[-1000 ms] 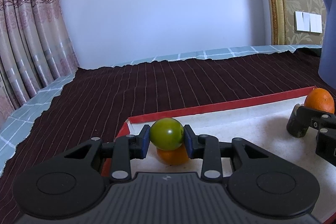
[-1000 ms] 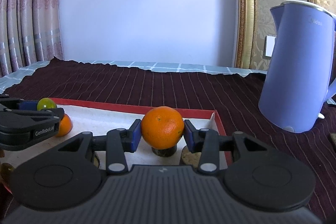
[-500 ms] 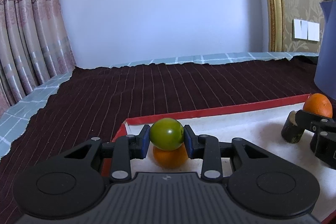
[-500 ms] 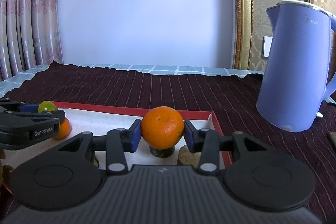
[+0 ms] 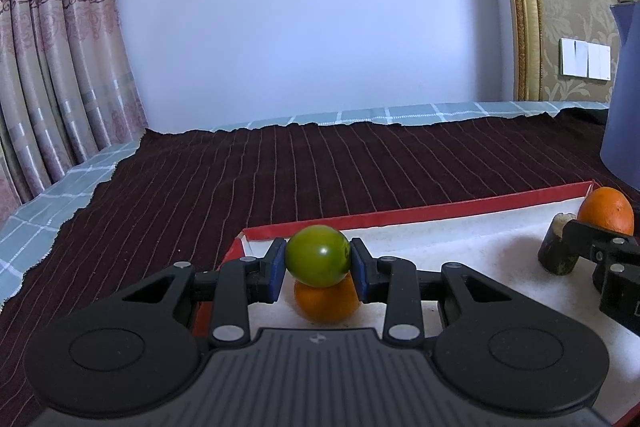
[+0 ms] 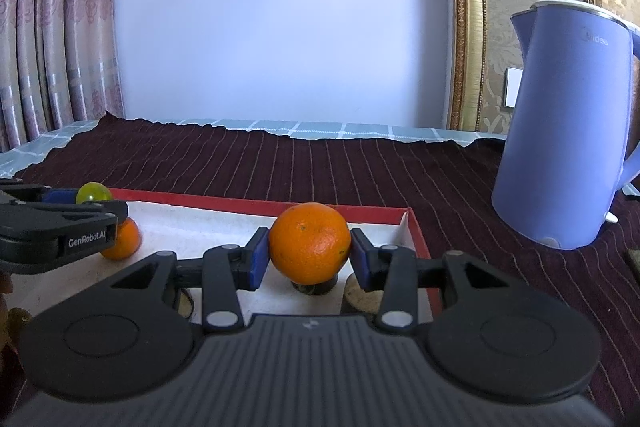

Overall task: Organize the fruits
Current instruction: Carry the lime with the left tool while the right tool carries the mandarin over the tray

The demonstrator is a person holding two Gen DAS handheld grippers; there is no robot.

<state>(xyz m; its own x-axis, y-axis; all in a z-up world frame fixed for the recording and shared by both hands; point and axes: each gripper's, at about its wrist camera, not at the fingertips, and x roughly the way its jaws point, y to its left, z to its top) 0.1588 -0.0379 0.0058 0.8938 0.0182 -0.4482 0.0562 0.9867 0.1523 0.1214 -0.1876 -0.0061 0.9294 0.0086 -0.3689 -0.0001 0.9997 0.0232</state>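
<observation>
My left gripper [image 5: 318, 259] is shut on a green fruit [image 5: 318, 255] and holds it just above a small orange [image 5: 326, 303] that lies in the red-rimmed white tray [image 5: 440, 217]. My right gripper [image 6: 309, 251] is shut on a larger orange [image 6: 310, 243], which sits over a dark round stand [image 6: 314, 287] near the tray's right rim [image 6: 416, 227]. In the right wrist view the left gripper [image 6: 60, 223] shows at far left with the green fruit [image 6: 93, 193] and the small orange [image 6: 122, 239]. In the left wrist view the larger orange [image 5: 606, 209] shows at far right.
A purple electric kettle [image 6: 568, 131] stands on the dark striped cloth [image 6: 280, 167] to the right of the tray. A second cork-coloured stand [image 6: 360, 297] lies by the right rim. A brown stump-like stand [image 5: 558, 251] shows by the right gripper. Curtains hang at left.
Both grippers have kept their fruits. Both views have tilted slightly, showing more of the tray's far rim; the green fruit stays above the small orange.
</observation>
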